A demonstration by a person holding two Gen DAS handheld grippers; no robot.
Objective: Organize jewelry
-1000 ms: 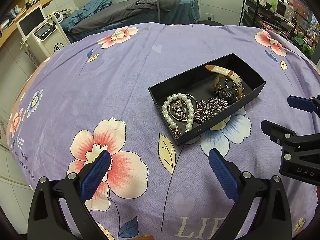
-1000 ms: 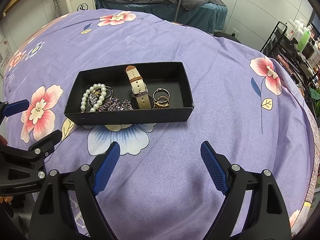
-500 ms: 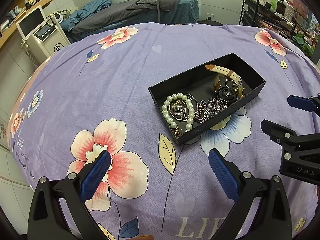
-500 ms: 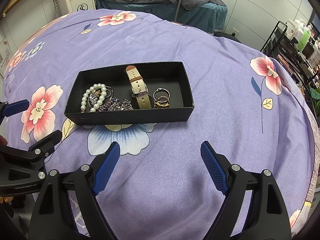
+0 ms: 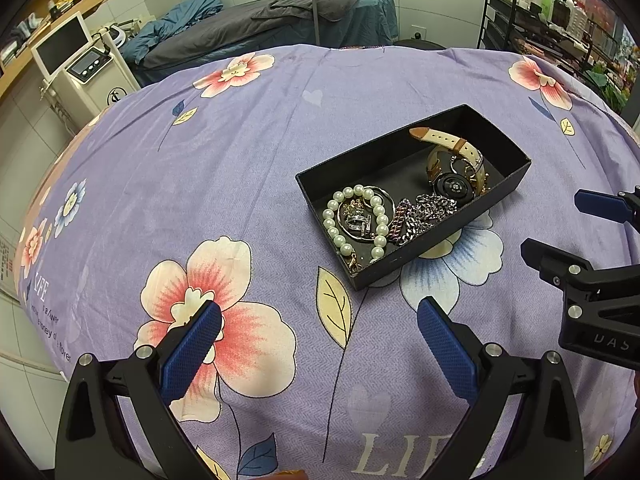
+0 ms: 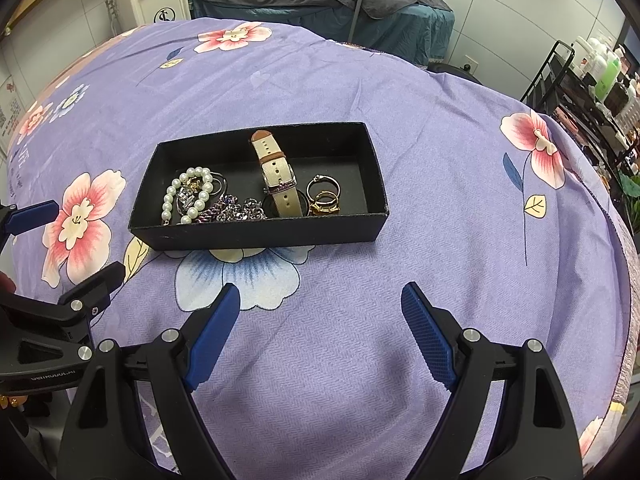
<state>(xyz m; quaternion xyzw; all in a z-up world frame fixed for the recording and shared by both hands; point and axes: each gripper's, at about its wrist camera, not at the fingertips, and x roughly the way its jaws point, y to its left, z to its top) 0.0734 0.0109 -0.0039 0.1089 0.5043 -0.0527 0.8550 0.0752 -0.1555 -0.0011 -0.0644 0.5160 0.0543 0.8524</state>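
**Both grippers wide, tray ahead of me**

I see a lilac bedspread printed with pink and blue flowers (image 6: 420, 128) filling both views. On it rests a shallow black rectangular cardboard tray (image 6: 256, 236), ahead of my right gripper (image 6: 320, 334) and ahead and to the right of my left gripper (image 5: 318, 344). Both sets of jaws stand wide apart, holding nothing, short of the tray. Inside it, from largest down: a cream-strapped watch with tan tip (image 6: 276, 172) near the middle, a white pearl bracelet (image 6: 188, 196) at the left end, a silver chain-link bracelet (image 6: 236, 212) against the near wall, and gold rings (image 6: 324, 200) right of the watch.
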